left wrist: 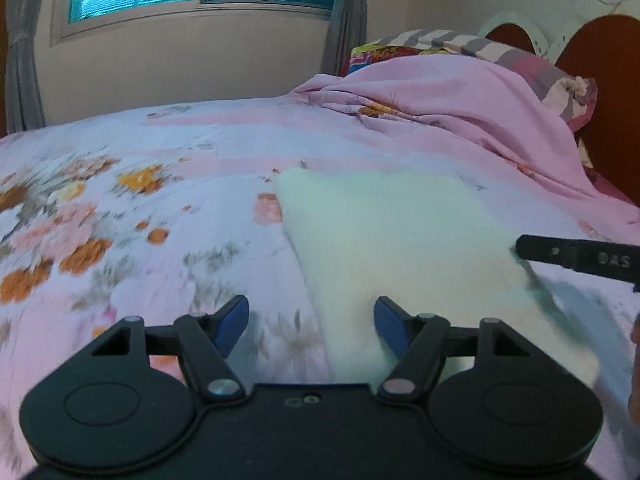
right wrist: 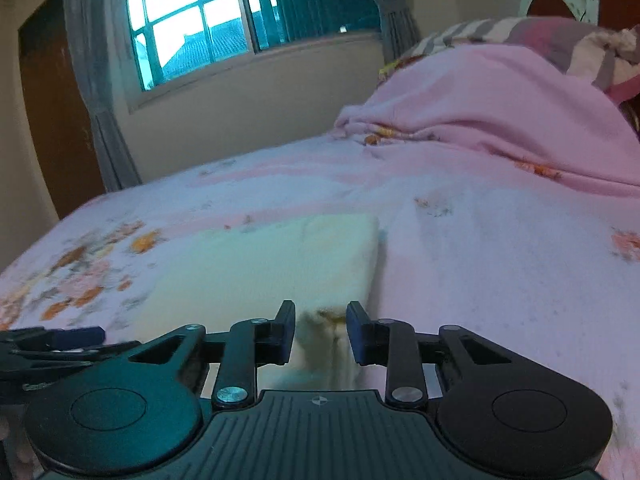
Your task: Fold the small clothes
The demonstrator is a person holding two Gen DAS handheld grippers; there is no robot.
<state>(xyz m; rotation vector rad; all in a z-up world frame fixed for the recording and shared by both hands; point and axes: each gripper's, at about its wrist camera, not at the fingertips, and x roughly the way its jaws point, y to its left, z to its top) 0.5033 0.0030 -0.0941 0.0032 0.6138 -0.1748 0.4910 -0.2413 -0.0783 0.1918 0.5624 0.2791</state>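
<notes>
A pale cream folded cloth (left wrist: pixel 400 240) lies on the flowered bedsheet (left wrist: pixel 160 168). My left gripper (left wrist: pixel 312 326) hovers open over its near left edge, and its blue pads (left wrist: pixel 232 324) hold nothing. In the right wrist view the cloth (right wrist: pixel 260 264) runs toward my right gripper (right wrist: pixel 322 332). A creased, bunched corner (right wrist: pixel 322 340) fills the gap between the jaws and touches both sides. One finger of the right gripper (left wrist: pixel 576 258) enters the left wrist view at the cloth's right edge, where the fabric is blurred. The left gripper (right wrist: pixel 52 344) shows at the lower left of the right wrist view.
A heaped pink blanket (left wrist: pixel 460 112) and a striped pillow (left wrist: pixel 520 60) fill the head end, against a brown headboard (left wrist: pixel 608 92). A window (right wrist: pixel 224 20) with grey curtains (right wrist: pixel 100 92) is beyond the bed's far edge. A brown door (right wrist: pixel 52 100) stands at left.
</notes>
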